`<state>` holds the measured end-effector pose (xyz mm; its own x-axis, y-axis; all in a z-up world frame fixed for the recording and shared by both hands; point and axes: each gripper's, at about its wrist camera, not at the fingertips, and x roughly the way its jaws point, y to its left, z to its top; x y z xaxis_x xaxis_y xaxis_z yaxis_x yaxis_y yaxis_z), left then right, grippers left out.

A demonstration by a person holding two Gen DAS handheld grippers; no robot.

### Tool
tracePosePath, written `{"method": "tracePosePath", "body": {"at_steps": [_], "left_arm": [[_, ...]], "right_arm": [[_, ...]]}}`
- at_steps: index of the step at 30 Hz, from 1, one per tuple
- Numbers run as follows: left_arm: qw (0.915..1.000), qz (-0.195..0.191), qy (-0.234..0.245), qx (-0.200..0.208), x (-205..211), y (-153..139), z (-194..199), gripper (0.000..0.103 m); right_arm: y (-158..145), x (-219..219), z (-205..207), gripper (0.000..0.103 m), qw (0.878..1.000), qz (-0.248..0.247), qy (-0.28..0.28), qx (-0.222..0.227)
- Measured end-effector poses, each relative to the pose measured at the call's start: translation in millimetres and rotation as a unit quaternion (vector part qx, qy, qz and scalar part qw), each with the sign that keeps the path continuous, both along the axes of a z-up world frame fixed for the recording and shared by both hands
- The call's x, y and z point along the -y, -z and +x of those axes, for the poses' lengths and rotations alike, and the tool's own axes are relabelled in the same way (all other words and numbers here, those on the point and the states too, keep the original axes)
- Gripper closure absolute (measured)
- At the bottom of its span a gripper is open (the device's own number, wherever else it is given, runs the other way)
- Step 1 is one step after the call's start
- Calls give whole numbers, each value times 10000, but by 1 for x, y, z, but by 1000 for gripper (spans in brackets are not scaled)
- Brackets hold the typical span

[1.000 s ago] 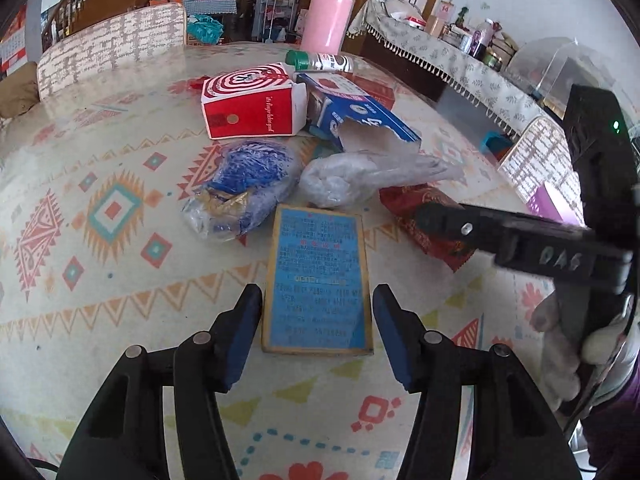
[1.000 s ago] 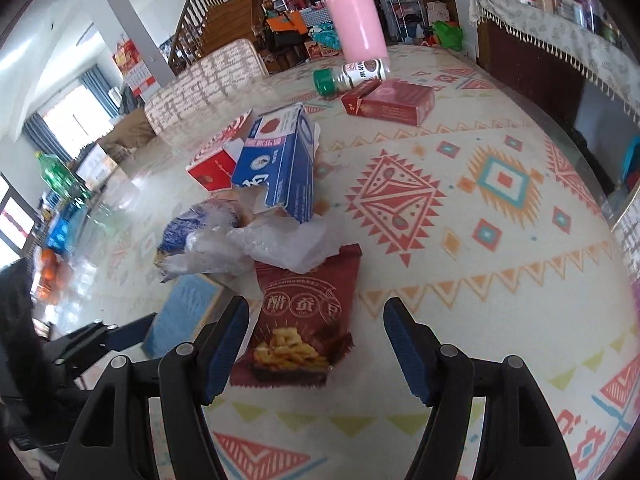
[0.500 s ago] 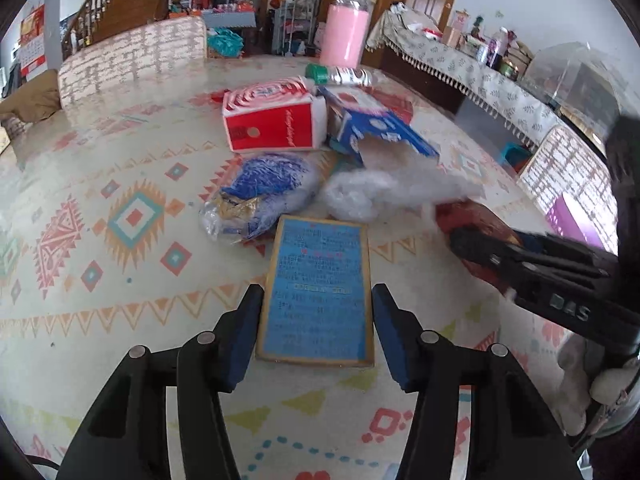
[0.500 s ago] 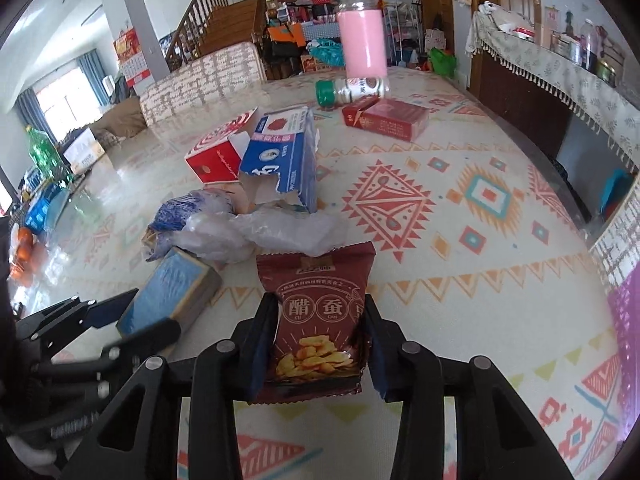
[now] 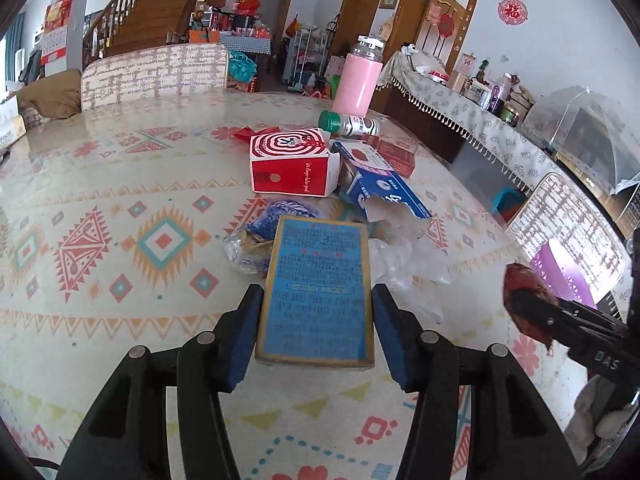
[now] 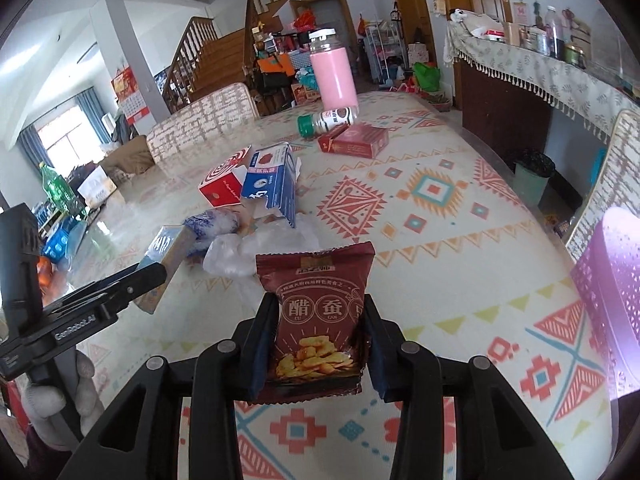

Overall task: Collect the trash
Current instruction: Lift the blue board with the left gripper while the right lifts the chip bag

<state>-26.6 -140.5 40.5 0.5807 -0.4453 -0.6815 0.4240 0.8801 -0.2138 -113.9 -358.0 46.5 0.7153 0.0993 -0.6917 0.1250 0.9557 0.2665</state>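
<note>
My left gripper point(image 5: 316, 332) is shut on a flat blue box point(image 5: 318, 288) with a tan border, lifted off the table. My right gripper point(image 6: 316, 348) is shut on a dark red snack packet point(image 6: 318, 320), also raised above the tablecloth. In the left wrist view the right gripper with the red packet point(image 5: 524, 300) shows at the right edge. The right wrist view has the left gripper holding the blue box point(image 6: 168, 256) at its left. More trash lies mid-table: a red and white carton point(image 5: 290, 166), a torn blue and white carton point(image 5: 380, 190), a blue patterned bag point(image 5: 276, 216) and clear crumpled plastic point(image 5: 404, 264).
A purple perforated basket point(image 6: 612, 292) stands at the right, beside the table edge. Farther back on the patterned tablecloth point(image 5: 120, 240) are a pink flask point(image 5: 358, 78), a lying green-capped bottle point(image 5: 348, 124) and a flat red box point(image 6: 354, 142). Chairs point(image 5: 154, 76) ring the table.
The right gripper closed on the red snack packet and lifted it away to the right. The left gripper closed on the blue box and raised it off the table.
</note>
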Motion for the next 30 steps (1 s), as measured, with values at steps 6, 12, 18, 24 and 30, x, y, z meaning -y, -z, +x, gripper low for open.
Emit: {"method": "tracePosePath", "body": {"at_steps": [6, 12, 18, 24, 30], "left_arm": [[9995, 249, 1, 194, 6, -2, -5, 49], [9989, 354, 21, 306, 9, -5, -9, 49], [9976, 564, -106, 397, 9, -3, -9, 49], [9952, 759, -203, 589, 10, -5, -13, 49], [9941, 850, -200, 651, 12, -5, -14, 49]], "right_arm": [[-2, -5, -8, 60, 10000, -32, 27, 69], [6, -15, -4, 60, 9998, -112, -117, -80], [8, -18, -4, 60, 9998, -157, -125, -95], [9, -23, -5, 60, 9994, -309, -123, -81], [8, -27, -7, 60, 9991, -409, -131, -71]]}}
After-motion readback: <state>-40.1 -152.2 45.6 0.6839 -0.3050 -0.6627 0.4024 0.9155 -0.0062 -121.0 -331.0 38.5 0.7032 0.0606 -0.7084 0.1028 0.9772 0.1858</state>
